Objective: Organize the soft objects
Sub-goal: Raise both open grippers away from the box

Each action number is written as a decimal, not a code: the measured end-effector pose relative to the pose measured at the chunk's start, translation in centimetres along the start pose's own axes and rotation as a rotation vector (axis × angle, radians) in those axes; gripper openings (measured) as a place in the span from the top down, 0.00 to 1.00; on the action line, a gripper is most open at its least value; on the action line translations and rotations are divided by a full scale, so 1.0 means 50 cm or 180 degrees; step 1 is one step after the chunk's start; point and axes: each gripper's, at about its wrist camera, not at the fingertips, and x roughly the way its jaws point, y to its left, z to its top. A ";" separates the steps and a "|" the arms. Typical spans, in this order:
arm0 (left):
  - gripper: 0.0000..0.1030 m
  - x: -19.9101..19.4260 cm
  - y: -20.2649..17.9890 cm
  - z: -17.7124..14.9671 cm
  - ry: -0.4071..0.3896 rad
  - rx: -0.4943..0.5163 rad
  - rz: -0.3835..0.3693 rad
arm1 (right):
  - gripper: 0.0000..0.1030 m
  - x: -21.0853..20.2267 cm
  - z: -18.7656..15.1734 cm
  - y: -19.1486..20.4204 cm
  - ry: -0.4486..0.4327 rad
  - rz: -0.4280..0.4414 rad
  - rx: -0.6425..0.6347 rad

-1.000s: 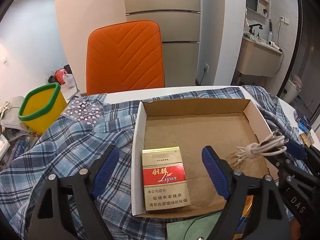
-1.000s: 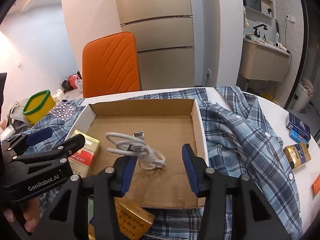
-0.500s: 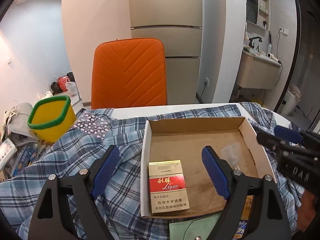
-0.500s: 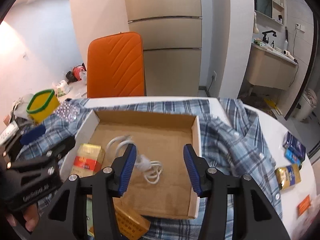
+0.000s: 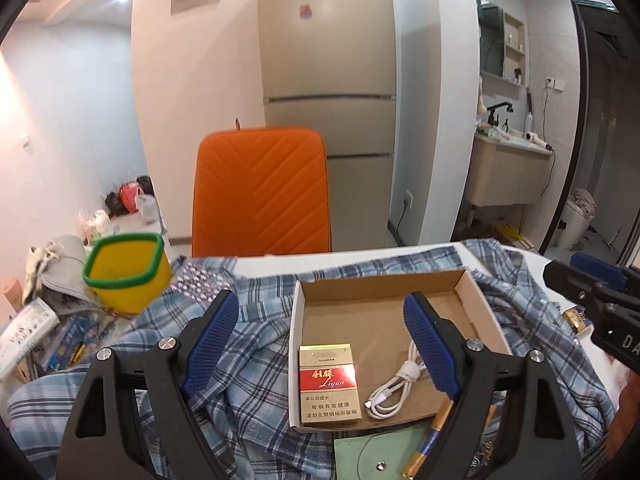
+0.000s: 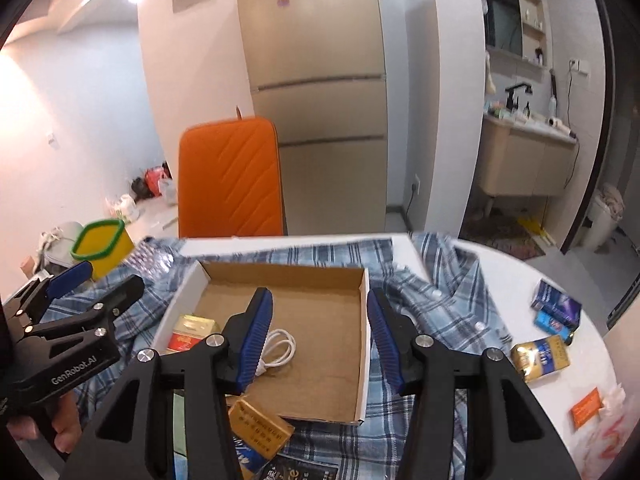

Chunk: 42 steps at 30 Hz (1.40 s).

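From the left wrist view, our left hand-held gripper (image 5: pixel 324 336) hangs wide and empty above the cardboard box (image 5: pixel 486 316). Inside the box lie the cigarette pack (image 5: pixel 329 384) and the coiled white cable (image 5: pixel 394 386), flat on the floor of the box beside the pack. So the cable looks stowed, and we judge the next soft thing to be the plaid shirt (image 5: pixel 248 344), crumpled on the desk (image 5: pixel 280 262) under and around the box. A battery (image 5: pixel 428 436) and a green pouch (image 5: pixel 372 452) sit at the near edge, and a yellow bin (image 5: pixel 126 274) stands off to the left.

Over to the right wrist view: our right hand-held gripper (image 6: pixel 320 334) is part open with nothing between its pads, above the same box (image 6: pixel 366 320). The cable (image 6: pixel 280 350) shows just past its left pad. The shirt (image 6: pixel 448 308) spreads right, pinned by the box, so lifting it calls for clearing the box first. Loose packs (image 6: pixel 542 356) crowd the desk's right edge.
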 end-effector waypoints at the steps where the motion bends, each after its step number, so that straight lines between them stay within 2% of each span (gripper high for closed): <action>1: 0.19 -0.014 -0.001 0.001 -0.0051 0.0013 -0.0004 | 0.50 -0.019 0.003 0.003 -0.0066 0.0006 -0.0014; 4: 0.18 -0.053 -0.003 0.006 -0.0192 0.0038 -0.0001 | 0.49 -0.067 0.007 0.011 -0.0234 0.0015 -0.0059; 6: 0.06 -0.077 -0.001 0.008 -0.0291 0.0025 -0.0013 | 0.45 -0.101 0.005 0.016 -0.0358 0.0015 -0.0079; 8: 0.01 -0.108 0.005 0.007 -0.0442 -0.0012 -0.0019 | 0.42 -0.138 0.002 0.023 -0.0514 -0.0019 -0.0104; 14: 0.01 -0.183 0.015 -0.001 -0.0832 -0.0034 0.0027 | 0.28 -0.229 -0.015 0.035 -0.0923 -0.0087 -0.0139; 16: 0.01 -0.208 0.017 -0.010 -0.1000 -0.0051 0.0043 | 0.11 -0.256 -0.024 0.037 -0.1069 -0.0106 -0.0156; 20: 0.01 -0.243 0.025 -0.028 -0.1160 -0.0085 0.0053 | 0.08 -0.292 -0.047 0.042 -0.1292 -0.0210 -0.0191; 22: 0.01 -0.251 0.030 -0.035 -0.1157 -0.0106 0.0011 | 0.00 -0.305 -0.060 0.046 -0.1327 -0.0259 -0.0175; 29: 0.01 -0.282 0.040 -0.067 -0.1159 -0.0212 -0.0039 | 0.00 -0.337 -0.107 0.051 -0.1331 -0.0315 -0.0128; 36: 0.01 -0.305 0.027 -0.117 -0.1218 -0.0107 -0.0065 | 0.00 -0.352 -0.145 0.057 -0.1313 -0.0391 -0.0140; 42: 0.01 -0.299 0.013 -0.159 -0.1081 -0.0047 -0.0117 | 0.00 -0.348 -0.174 0.037 -0.1171 -0.0386 0.0020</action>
